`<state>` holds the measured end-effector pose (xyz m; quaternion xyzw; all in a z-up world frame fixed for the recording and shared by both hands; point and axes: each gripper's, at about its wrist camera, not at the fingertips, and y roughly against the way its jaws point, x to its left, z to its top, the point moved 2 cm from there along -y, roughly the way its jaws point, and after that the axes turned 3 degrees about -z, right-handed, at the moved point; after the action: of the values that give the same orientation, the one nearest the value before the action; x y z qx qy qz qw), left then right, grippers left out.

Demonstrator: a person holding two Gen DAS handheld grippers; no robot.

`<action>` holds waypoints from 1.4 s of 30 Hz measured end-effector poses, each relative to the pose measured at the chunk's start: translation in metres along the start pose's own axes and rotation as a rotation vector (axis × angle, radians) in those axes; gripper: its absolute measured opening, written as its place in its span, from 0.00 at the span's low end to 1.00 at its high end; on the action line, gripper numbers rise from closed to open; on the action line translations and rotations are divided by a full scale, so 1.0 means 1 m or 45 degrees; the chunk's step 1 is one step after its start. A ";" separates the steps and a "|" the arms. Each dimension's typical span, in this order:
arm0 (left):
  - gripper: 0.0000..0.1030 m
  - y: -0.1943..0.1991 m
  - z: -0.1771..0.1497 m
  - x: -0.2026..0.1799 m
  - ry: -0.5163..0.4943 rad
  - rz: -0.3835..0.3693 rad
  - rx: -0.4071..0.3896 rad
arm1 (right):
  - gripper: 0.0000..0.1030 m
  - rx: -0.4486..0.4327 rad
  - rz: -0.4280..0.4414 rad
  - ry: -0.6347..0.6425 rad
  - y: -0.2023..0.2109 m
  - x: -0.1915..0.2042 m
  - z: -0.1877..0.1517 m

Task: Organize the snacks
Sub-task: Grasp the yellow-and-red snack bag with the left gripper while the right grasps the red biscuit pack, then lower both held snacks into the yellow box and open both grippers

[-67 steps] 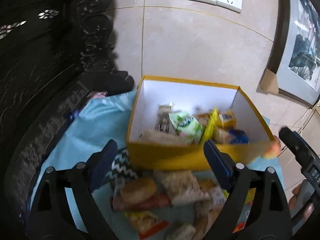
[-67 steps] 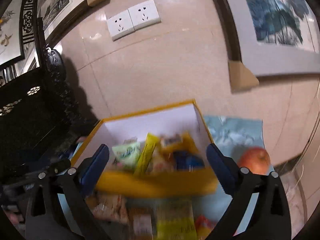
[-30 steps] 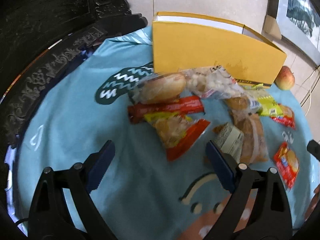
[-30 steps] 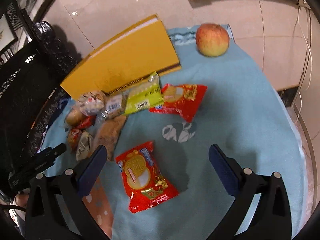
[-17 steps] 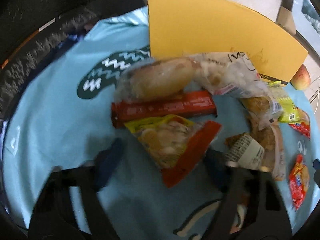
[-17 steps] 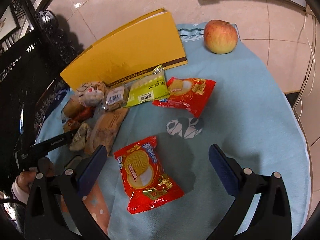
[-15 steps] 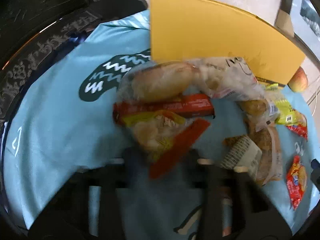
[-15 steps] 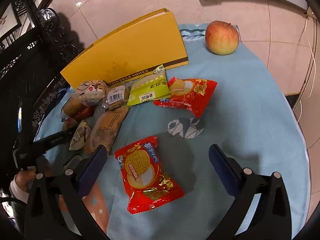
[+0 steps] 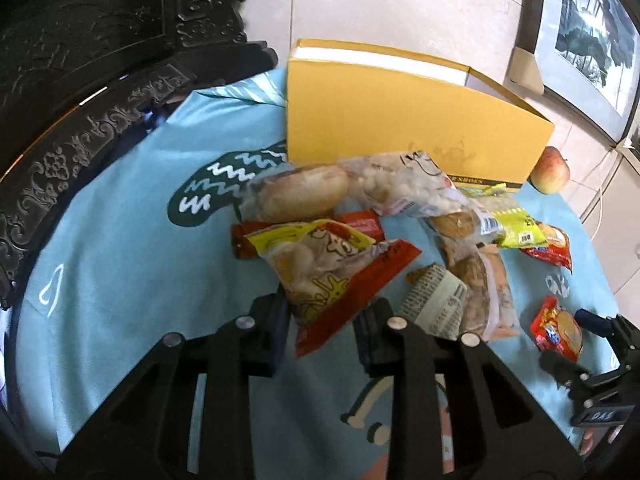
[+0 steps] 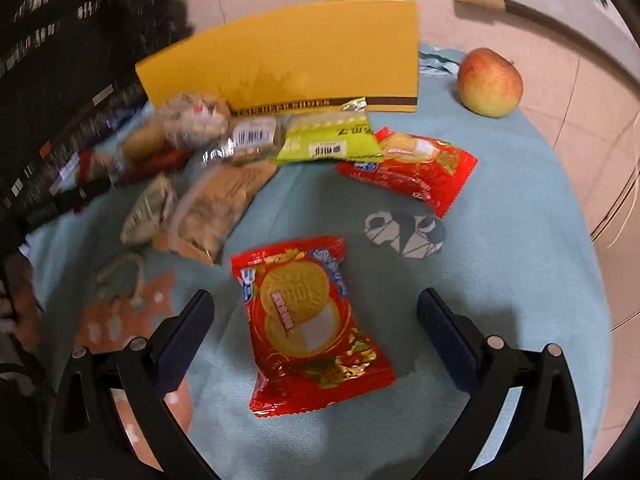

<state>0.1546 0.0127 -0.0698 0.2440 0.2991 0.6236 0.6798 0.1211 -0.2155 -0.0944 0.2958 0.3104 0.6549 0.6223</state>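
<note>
1. The step in hand looks like a pick-up on both sides. The left gripper point(image 9: 322, 322) is clenched on the near end of the yellow-and-red snack packet point(image 9: 320, 268), which seems to lift off the blue cloth over the surface point(image 9: 112, 240).
2. The right gripper point(image 10: 316, 316) is released, jaws wide to either side of the red biscuit packet point(image 10: 310, 326) — not touching it, as far as the right wrist view shows.
3. The yellow box point(image 9: 400, 120) stands at the far edge of the cloth, with the remaining snacks heaped just before its near wall and an apple point(image 10: 490, 82) beside its right end.
4. Next, the left packet needs raising clear of the red bar point(image 9: 360, 222) and bun packet point(image 9: 296, 196) behind it, then carrying over the box wall. The right jaws need to come lower around the biscuit packet before closing.
5. A second ago the left jaws stood wide, short of the yellow-and-red packet; they have since closed on it. Over that second the right gripper has come nearer the biscuit packet, which now lies squarely between its jaws.
</note>
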 end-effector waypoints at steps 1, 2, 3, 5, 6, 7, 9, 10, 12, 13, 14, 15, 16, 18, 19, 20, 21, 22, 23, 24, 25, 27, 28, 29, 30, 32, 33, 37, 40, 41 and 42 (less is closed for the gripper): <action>0.27 0.000 -0.001 -0.002 -0.002 -0.005 0.001 | 0.99 0.004 -0.012 0.011 -0.001 0.002 0.000; 0.27 0.000 -0.001 -0.002 -0.006 -0.010 0.003 | 0.97 0.010 -0.045 0.031 -0.002 0.004 0.000; 0.27 -0.001 -0.001 -0.002 -0.012 -0.014 0.005 | 0.87 0.011 -0.081 0.053 -0.002 0.007 -0.001; 0.27 0.000 -0.003 -0.005 -0.017 -0.021 0.002 | 0.65 -0.004 -0.100 0.102 0.000 0.013 -0.002; 0.27 0.000 -0.003 -0.007 -0.024 -0.025 0.000 | 0.53 -0.007 -0.103 0.114 0.002 0.015 -0.001; 0.27 0.000 -0.004 -0.008 -0.027 -0.029 -0.003 | 0.44 -0.002 -0.098 0.115 0.002 0.016 -0.001; 0.27 0.001 -0.004 -0.009 -0.033 -0.037 -0.006 | 0.44 0.005 -0.093 0.097 0.002 0.014 0.000; 0.27 0.000 -0.005 -0.010 -0.034 -0.042 0.000 | 0.44 0.004 -0.091 0.078 0.002 0.011 0.001; 0.27 0.000 -0.005 -0.010 -0.019 -0.045 0.020 | 0.44 -0.003 -0.084 0.050 0.006 0.008 0.002; 0.27 0.001 -0.005 -0.009 -0.008 -0.047 0.026 | 0.44 -0.015 -0.058 0.031 0.011 0.007 0.004; 0.27 0.005 -0.005 -0.009 0.003 -0.057 0.028 | 0.44 -0.032 -0.039 0.016 0.016 0.008 0.006; 0.27 0.010 -0.004 -0.010 0.006 -0.071 0.025 | 0.44 -0.052 -0.026 0.006 0.022 0.009 0.007; 0.27 0.015 -0.004 -0.010 0.004 -0.080 0.020 | 0.44 -0.080 -0.006 -0.002 0.030 0.010 0.010; 0.27 0.026 -0.003 -0.011 -0.011 -0.073 0.007 | 0.44 -0.138 0.017 -0.002 0.043 0.012 0.017; 0.27 0.030 -0.001 -0.012 -0.018 -0.067 0.001 | 0.44 -0.168 0.020 0.004 0.049 0.014 0.021; 0.27 0.035 0.001 -0.013 -0.023 -0.064 -0.008 | 0.44 -0.221 0.033 0.011 0.062 0.016 0.027; 0.27 0.040 0.003 -0.013 -0.022 -0.060 -0.017 | 0.44 -0.248 0.045 0.011 0.069 0.018 0.030; 0.27 0.048 0.008 -0.013 -0.013 -0.058 -0.028 | 0.44 -0.280 0.058 0.009 0.077 0.019 0.035; 0.27 0.052 0.010 -0.013 -0.009 -0.061 -0.033 | 0.44 -0.315 0.072 0.004 0.088 0.019 0.040; 0.27 0.060 0.015 -0.015 -0.012 -0.066 -0.044 | 0.44 -0.340 0.081 0.005 0.097 0.019 0.045; 0.27 0.065 0.019 -0.016 -0.017 -0.066 -0.052 | 0.44 -0.360 0.087 0.008 0.103 0.019 0.050; 0.27 0.079 0.030 -0.024 -0.039 -0.080 -0.079 | 0.44 -0.408 0.099 0.010 0.116 0.020 0.061; 0.27 0.084 0.036 -0.027 -0.051 -0.098 -0.086 | 0.44 -0.419 0.107 0.014 0.120 0.020 0.066; 0.27 0.089 0.043 -0.031 -0.061 -0.127 -0.092 | 0.44 -0.430 0.121 0.009 0.122 0.019 0.074; 0.27 0.094 0.054 -0.035 -0.068 -0.158 -0.100 | 0.44 -0.435 0.126 0.004 0.123 0.018 0.078; 0.27 0.097 0.072 -0.039 -0.063 -0.169 -0.120 | 0.44 -0.452 0.130 -0.017 0.121 0.014 0.092; 0.27 0.097 0.084 -0.041 -0.052 -0.182 -0.119 | 0.44 -0.462 0.128 -0.026 0.120 0.012 0.099; 0.27 0.083 0.117 -0.043 -0.013 -0.183 -0.102 | 0.44 -0.521 0.119 -0.079 0.114 0.005 0.131; 0.27 0.059 0.143 -0.041 0.035 -0.176 -0.092 | 0.44 -0.595 0.104 -0.142 0.102 0.000 0.155; 0.27 0.051 0.150 -0.040 0.048 -0.170 -0.088 | 0.44 -0.606 0.095 -0.174 0.094 -0.004 0.166; 0.27 0.039 0.158 -0.041 0.053 -0.158 -0.086 | 0.44 -0.614 0.093 -0.198 0.086 -0.008 0.174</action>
<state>0.2380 -0.0171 0.0732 0.1888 0.3065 0.5948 0.7187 0.2020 -0.2192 0.0824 0.1994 0.0854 0.7074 0.6727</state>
